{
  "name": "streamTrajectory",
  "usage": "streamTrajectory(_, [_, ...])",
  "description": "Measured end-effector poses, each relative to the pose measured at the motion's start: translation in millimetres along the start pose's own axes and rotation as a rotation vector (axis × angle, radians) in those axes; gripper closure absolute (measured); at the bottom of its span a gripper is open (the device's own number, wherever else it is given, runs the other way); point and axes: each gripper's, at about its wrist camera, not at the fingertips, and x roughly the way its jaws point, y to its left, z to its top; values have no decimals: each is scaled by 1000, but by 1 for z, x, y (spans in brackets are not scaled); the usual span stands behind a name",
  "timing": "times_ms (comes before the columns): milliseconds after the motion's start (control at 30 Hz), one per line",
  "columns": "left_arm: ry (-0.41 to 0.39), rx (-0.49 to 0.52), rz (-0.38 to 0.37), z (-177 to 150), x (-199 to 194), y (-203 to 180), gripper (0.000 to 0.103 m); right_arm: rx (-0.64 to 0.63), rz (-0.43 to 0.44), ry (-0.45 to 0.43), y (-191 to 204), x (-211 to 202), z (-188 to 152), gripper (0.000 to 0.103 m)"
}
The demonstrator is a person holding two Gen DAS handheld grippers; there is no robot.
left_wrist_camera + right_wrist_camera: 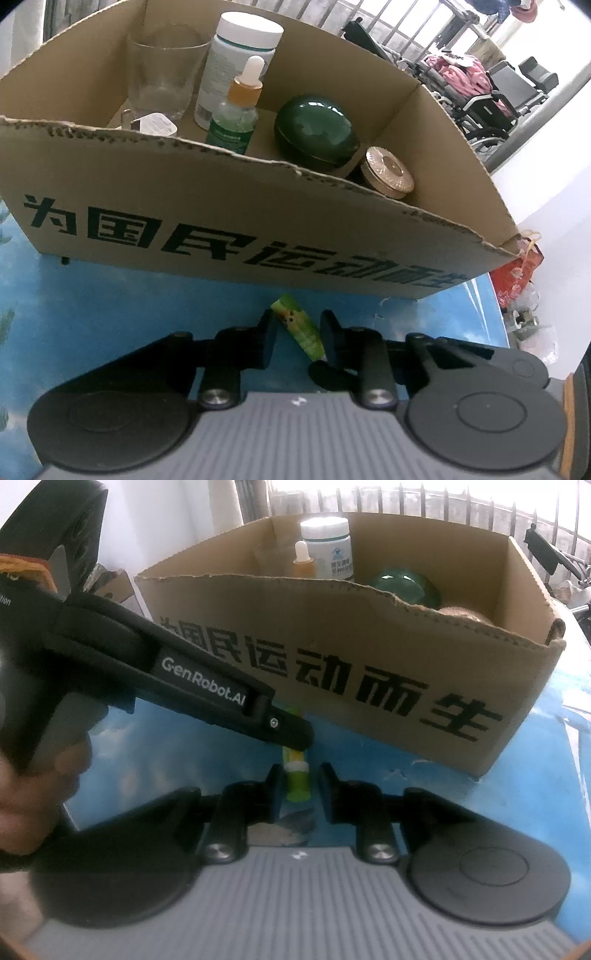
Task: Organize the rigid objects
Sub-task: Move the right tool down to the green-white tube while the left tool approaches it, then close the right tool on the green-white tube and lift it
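Note:
A small green tube (295,325) lies slantwise on the blue table (110,314), just in front of a cardboard box (184,206). My left gripper (297,317) is shut on the tube, whose two ends bear against opposite fingers. In the right wrist view the left gripper (295,738) reaches in from the left over the tube (297,786). My right gripper (299,771) straddles the tube's near capped end, with a sliver of table showing beside one finger. The box (369,646) holds a glass (162,70), a white bottle (240,55), a dropper bottle (236,110), a green jar (314,129) and a gold-lidded jar (386,173).
The box's torn front wall stands directly beyond both grippers. A red packet (517,273) and small clutter lie off the table's right edge. Wheelchairs (498,92) stand in the background. A person's hand (37,786) holds the left gripper's handle.

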Motion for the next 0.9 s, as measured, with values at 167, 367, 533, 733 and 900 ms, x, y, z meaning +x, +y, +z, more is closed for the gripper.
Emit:
streamTrajectory(167, [-24, -3, 7, -3, -1, 0, 80, -15, -21, -10, 5, 3, 0, 84])
streamTrajectory(367, [-50, 15, 10, -6, -8, 0, 95, -9, -24, -21, 11, 0, -4, 89])
streamTrajectory(533, [-39, 0, -4, -9, -14, 4, 95, 10, -27, -20, 14, -1, -3, 90])
streamTrajectory(733, [4, -52, -19, -18, -15, 14, 76, 34, -37, -3, 22, -3, -8, 90])
streamTrajectory(900, [3, -43, -7, -20, -16, 12, 75, 67, -53, -20, 28, -4, -14, 90])
